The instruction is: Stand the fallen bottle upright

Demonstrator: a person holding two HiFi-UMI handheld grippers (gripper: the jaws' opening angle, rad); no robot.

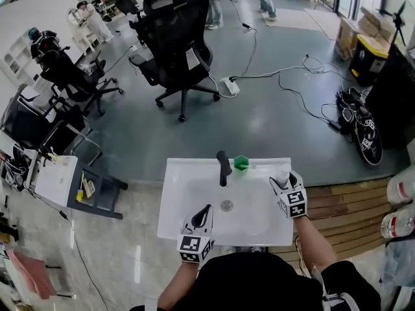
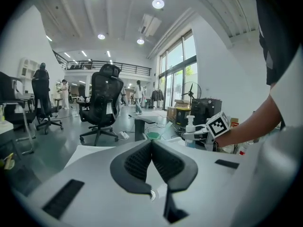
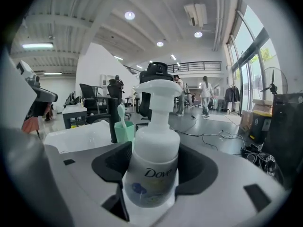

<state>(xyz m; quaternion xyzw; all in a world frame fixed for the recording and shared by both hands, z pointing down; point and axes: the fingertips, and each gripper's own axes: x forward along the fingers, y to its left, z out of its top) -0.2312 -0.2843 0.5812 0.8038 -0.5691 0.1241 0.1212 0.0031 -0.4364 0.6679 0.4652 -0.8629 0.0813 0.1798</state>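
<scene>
A white pump bottle [image 3: 154, 169] with blue print stands upright between the jaws of my right gripper [image 3: 154, 150], which is shut on its body. In the head view this gripper [image 1: 283, 179] holds the bottle [image 1: 283, 172] over the right rear corner of the white sink [image 1: 175, 199]. My left gripper [image 1: 205, 212] hovers at the sink's front edge. Its jaws meet at the tips with nothing between them [image 2: 151, 143]. From the left gripper view the bottle [image 2: 190, 130] shows at the right, pump head up.
A black faucet [image 1: 224, 167] rises at the sink's back edge beside a green cup [image 1: 241, 163] holding a toothbrush [image 3: 121, 115]. The drain [image 1: 226, 205] sits mid-basin. Beyond are an office chair [image 1: 178, 44], floor cables [image 1: 292, 76], a side cart [image 1: 58, 180] and wooden planks [image 1: 343, 199].
</scene>
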